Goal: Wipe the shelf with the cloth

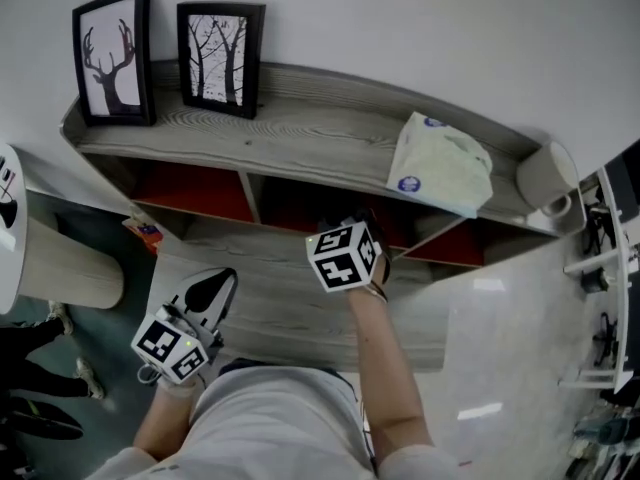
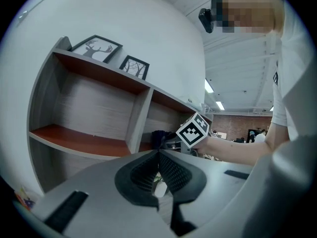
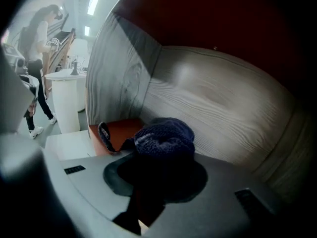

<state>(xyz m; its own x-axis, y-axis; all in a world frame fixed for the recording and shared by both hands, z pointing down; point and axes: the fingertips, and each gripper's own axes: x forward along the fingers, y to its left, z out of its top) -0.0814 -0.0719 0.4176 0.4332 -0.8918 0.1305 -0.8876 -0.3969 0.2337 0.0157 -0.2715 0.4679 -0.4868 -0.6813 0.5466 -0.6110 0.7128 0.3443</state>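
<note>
Inside the shelf (image 3: pixel 223 98), your right gripper (image 3: pixel 161 170) pinches the dark blue cloth (image 3: pixel 166 138); press it flat and sweep evenly. Your left gripper (image 2: pixel 158 154) is closed, empty.

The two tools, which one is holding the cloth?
The right tool, shut on the dark blue cloth inside a shelf compartment. The left tool is shut on nothing, out in front of the shelf.

An open workspace: strip lights (image 2: pixel 209 86), brick wall (image 2: pixel 237 125).

Two framed pictures (image 1: pixel 113 55) (image 1: pixel 220 58), one cloth (image 3: pixel 166 138), one packet (image 1: pixel 440 163)
</note>
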